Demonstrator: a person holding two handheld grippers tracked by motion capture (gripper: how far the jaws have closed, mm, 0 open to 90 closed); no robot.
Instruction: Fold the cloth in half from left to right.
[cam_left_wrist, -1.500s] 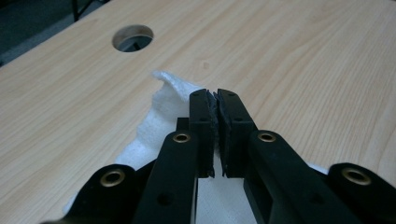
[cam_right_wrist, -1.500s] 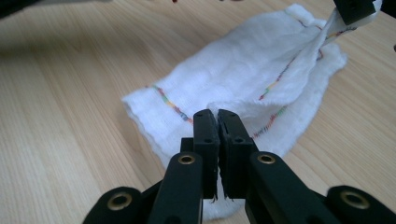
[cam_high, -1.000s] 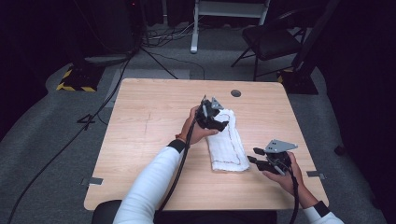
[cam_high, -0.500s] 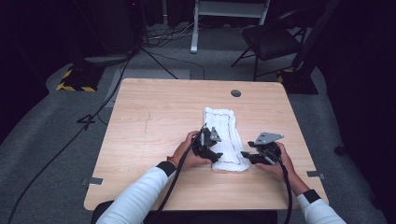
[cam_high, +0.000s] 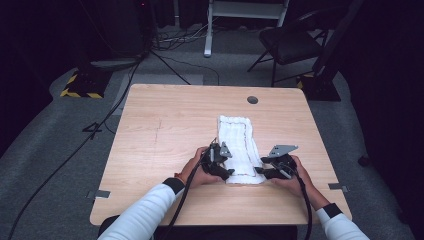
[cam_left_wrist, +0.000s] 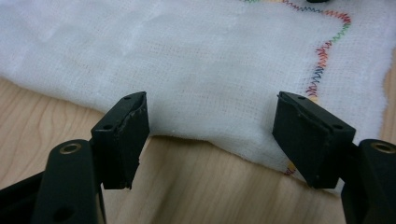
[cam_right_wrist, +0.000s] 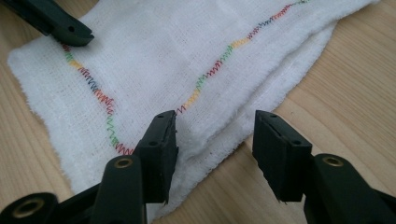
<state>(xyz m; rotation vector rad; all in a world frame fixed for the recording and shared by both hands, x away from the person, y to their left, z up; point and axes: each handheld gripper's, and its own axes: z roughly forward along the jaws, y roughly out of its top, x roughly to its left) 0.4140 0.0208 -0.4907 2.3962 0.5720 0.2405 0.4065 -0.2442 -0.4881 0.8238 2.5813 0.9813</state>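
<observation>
- Your left gripper (cam_left_wrist: 212, 135) is standing with its jaws apart, the white cloth's (cam_left_wrist: 210, 70) near edge lying just ahead of them on the table (cam_left_wrist: 196, 186).
- Your right gripper (cam_right_wrist: 215, 154) has just been closing (not gripping yet), jaws straddling the cloth's folded corner.

Cloth (cam_high: 240, 147): lies on the table (cam_high: 165, 130), right of centre, running from near edge toward the far side.
Left gripper (cam_high: 223, 167): at its near left corner.
Right gripper (cam_high: 263, 172): at its near right corner.
Chair (cam_high: 287, 42): behind the table.
</observation>
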